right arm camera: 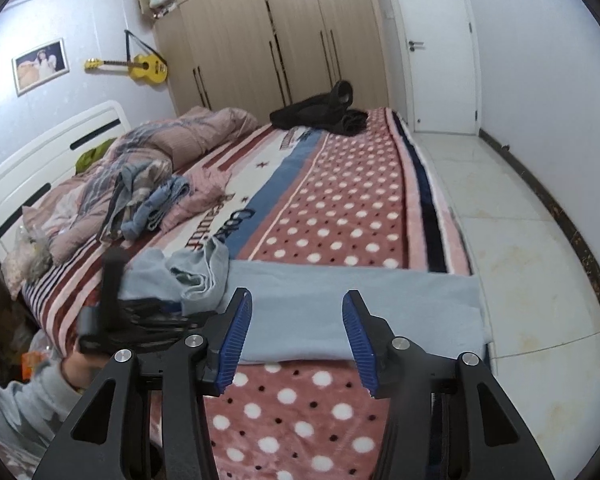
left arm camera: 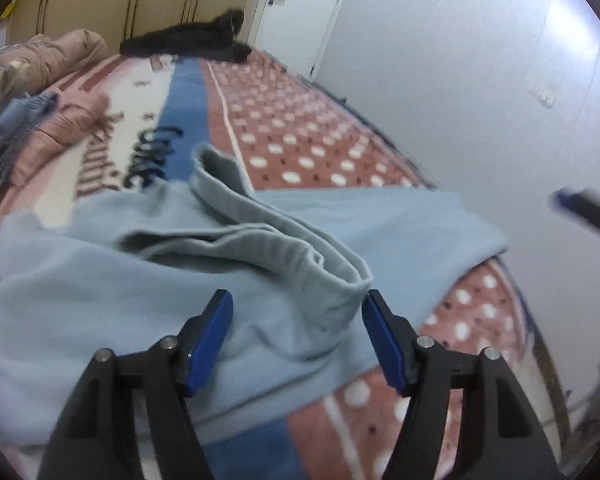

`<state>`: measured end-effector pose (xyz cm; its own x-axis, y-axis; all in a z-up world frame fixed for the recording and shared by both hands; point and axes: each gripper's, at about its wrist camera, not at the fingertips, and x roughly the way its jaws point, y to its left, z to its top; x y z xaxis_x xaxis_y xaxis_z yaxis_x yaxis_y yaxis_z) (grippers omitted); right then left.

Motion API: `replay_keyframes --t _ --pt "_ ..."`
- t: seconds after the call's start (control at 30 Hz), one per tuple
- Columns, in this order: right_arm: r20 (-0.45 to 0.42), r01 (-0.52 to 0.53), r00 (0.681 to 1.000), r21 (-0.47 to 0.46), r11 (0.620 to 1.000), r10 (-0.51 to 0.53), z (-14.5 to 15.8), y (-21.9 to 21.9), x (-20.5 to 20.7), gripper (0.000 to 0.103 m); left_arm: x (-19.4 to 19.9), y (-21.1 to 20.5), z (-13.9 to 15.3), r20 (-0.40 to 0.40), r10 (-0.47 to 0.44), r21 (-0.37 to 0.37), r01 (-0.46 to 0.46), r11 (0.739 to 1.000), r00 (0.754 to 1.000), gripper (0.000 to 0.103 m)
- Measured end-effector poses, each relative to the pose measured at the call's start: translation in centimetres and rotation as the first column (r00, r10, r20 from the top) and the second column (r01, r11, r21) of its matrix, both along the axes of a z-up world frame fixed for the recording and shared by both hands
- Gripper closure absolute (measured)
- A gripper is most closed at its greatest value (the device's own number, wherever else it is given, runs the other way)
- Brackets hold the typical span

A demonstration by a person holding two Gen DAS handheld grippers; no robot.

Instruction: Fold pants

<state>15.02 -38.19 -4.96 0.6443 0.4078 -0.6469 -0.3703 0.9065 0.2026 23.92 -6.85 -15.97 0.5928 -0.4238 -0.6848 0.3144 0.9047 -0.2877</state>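
Note:
Light blue pants (left arm camera: 148, 280) lie across the near end of the bed, with the grey-lined waistband (left arm camera: 300, 252) bunched and turned up. My left gripper (left arm camera: 296, 308) is open and empty, hovering just over the waistband. In the right wrist view the pants (right arm camera: 340, 312) lie flat toward the bed's right edge. My right gripper (right arm camera: 296, 312) is open and empty above the pant legs. The left gripper (right arm camera: 140, 320) shows there at the left, blurred, by the bunched waistband (right arm camera: 204, 276).
The bed has a pink polka-dot blanket (right arm camera: 340, 216). A black garment (right arm camera: 320, 114) lies at the far end. A pink duvet and a blue cloth pile (right arm camera: 156, 200) sit at the left. Tiled floor (right arm camera: 520, 240) lies right of the bed, with wardrobes (right arm camera: 284, 40) and door (right arm camera: 432, 48) behind.

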Motion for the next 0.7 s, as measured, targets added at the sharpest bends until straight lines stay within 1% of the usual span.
replay_keyframes --t 0.07,0.13,0.2,0.23,0.27,0.3,0.4,0.43,0.5,0.53,0.57,0.6,0.63,0.7 --pt "-0.029 -0.031 0.999 -0.006 1.0 0.031 -1.5 1.9 0.9 0.06 -1.0 2.5 1.4 0.032 0.007 -0.025 -0.007 1.0 0.999 0.04" --pt "-0.057 -0.064 0.996 0.01 0.998 0.064 -2.8 3.8 1.8 0.055 -1.7 5.7 2.7 0.062 0.068 -0.02 -0.067 0.998 0.996 0.04" --pt "-0.09 -0.105 0.99 0.033 0.994 0.107 -4.4 6.4 3.1 0.045 -2.2 8.8 3.1 0.082 0.142 0.009 -0.143 0.99 0.986 0.04" --pt "-0.097 -0.118 0.988 0.037 0.992 0.121 -4.9 7.3 3.5 0.043 -2.2 9.9 2.9 0.078 0.166 0.021 -0.168 0.986 0.983 0.04" --pt "-0.108 -0.138 0.984 0.041 0.99 0.141 -5.6 8.7 4.0 0.038 -2.0 11.4 2.4 0.058 0.194 0.028 -0.196 0.98 0.979 0.042" --pt "-0.121 -0.154 0.98 0.042 0.987 0.158 -6.4 10.1 4.4 0.032 -1.8 12.3 2.0 0.044 0.21 0.025 -0.211 0.977 0.977 0.05" --pt "-0.151 -0.185 0.97 0.036 0.982 0.188 -8.5 13.9 5.5 0.03 -1.5 14.9 -0.2 -0.021 0.25 0.024 -0.249 0.968 0.968 0.063" --pt "-0.154 -0.185 0.97 0.019 0.982 0.186 -9.0 14.9 5.9 0.03 -1.5 15.4 -0.9 -0.038 0.247 0.02 -0.246 0.969 0.968 0.065" --pt "-0.143 -0.139 0.981 -0.07 0.988 0.128 -10.2 16.6 6.6 0.03 -1.6 15.6 -2.0 -0.063 0.234 0.015 -0.233 0.972 0.97 0.07" --pt "-0.14 -0.114 0.985 -0.11 0.987 0.098 -10.7 17.1 6.9 0.03 -1.8 15.5 -2.4 -0.07 0.226 0.022 -0.225 0.974 0.972 0.071" --pt "-0.142 -0.099 0.987 -0.135 0.986 0.08 -11.2 17.4 7.2 0.04 -2.0 15.3 -2.6 -0.072 0.215 0.034 -0.213 0.976 0.974 0.075" --pt "-0.151 -0.095 0.986 -0.136 0.986 0.074 -11.6 17.3 7.3 0.068 -2.3 15.2 -2.6 -0.074 0.208 0.043 -0.205 0.978 0.975 0.079" --pt "-0.174 -0.092 0.982 -0.117 0.989 0.071 -12.0 17.1 7.3 0.081 -2.5 15.1 -2.7 -0.081 0.197 0.052 -0.193 0.98 0.977 0.081" --pt "-0.177 -0.08 0.982 -0.078 0.994 0.065 -11.8 16.1 6.7 0.087 -2.7 15.3 -3.1 -0.096 0.177 0.051 -0.172 0.984 0.98 0.086"
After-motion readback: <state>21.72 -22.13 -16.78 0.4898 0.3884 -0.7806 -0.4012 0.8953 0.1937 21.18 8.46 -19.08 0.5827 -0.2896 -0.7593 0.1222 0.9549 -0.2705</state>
